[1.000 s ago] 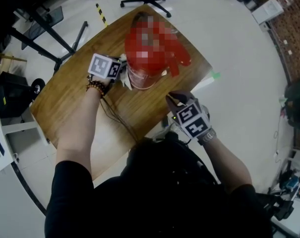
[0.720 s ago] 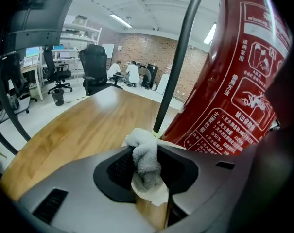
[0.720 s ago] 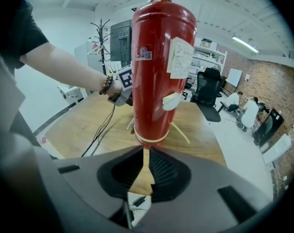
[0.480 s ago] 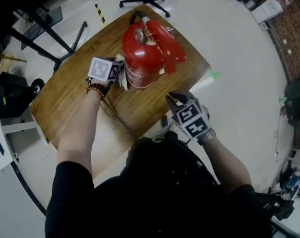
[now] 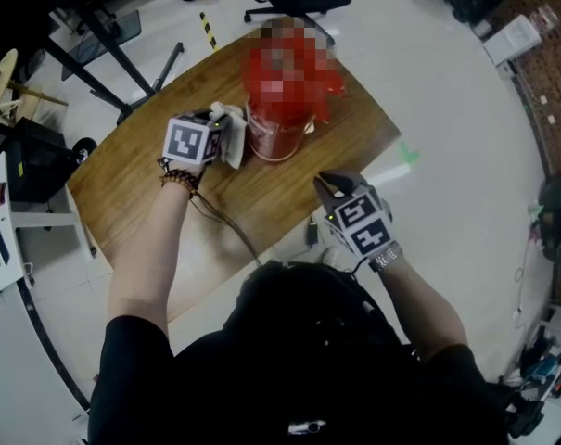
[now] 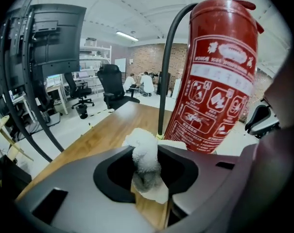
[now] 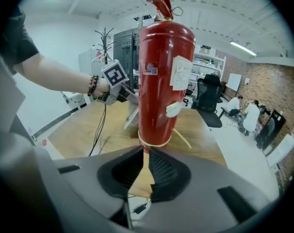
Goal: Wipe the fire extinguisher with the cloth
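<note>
Left gripper (image 5: 223, 135) first: you are clamping it on a bunched white cloth (image 5: 233, 138), with the wad sticking out between the jaws just beside the left flank of the extinguisher (image 5: 278, 135); contact cannot be confirmed. That red cylinder is standing upright on the table (image 5: 132, 197), towards its far edge. Further right, your right gripper (image 5: 332, 185) is hanging well apart from it at the near edge, jaws together and empty, so nothing is steadying the cylinder. A firm sideways push with the cloth would probably be tipping or sliding it towards that far edge. Only a pinch of cloth is being held, so dragging it hard over the surface could be pulling it loose, and the hose (image 6: 167, 72) could be snagging it. Your left gripper view is showing the grip on the cloth, the printed label (image 6: 212, 93) and the hose. Your right gripper view is showing the opposite side, with a white tag (image 7: 180, 73) and a pale band (image 7: 156, 141) round the foot. The head view is showing the table layout only, with the cylinder's top blurred over.
</note>
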Demonstrator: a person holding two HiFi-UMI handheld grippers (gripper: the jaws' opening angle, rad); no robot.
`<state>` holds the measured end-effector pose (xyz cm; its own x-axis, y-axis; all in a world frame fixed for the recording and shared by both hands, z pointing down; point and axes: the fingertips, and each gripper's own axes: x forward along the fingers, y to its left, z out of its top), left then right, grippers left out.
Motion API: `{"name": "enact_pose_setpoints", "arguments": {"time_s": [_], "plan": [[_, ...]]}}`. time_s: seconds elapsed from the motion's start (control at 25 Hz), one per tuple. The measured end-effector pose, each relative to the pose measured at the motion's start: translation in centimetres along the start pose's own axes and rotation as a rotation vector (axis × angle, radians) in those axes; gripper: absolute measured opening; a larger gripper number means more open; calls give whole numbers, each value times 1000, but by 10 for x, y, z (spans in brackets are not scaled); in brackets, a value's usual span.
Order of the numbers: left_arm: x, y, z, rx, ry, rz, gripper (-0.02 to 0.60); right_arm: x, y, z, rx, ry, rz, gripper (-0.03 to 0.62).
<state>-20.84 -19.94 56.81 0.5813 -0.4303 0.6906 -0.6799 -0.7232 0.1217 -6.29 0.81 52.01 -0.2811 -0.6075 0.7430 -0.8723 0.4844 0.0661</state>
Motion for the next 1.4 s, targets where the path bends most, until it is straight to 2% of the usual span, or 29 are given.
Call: {"name": "enact_pose_setpoints", "arguments": {"time_s": [0.28, 0.52, 0.8, 1.04, 1.4], "plan": [[-75, -34, 14, -45, -99, 93, 109, -31, 3, 7, -68, -110, 39, 35], [-121, -95, 1, -91, -117, 174, 109, -70, 5, 1, -134, -193, 105, 23], [-143, -189, -14, -78, -101, 240, 109, -118, 13, -18, -176, -268, 174, 18], [-147, -258, -32, -66, -62, 278, 109, -154, 13, -30, -165, -322, 209, 15], [-164, -318, -39, -69, -79, 298, 109, -180, 35, -38, -158, -374, 254, 14]]}}
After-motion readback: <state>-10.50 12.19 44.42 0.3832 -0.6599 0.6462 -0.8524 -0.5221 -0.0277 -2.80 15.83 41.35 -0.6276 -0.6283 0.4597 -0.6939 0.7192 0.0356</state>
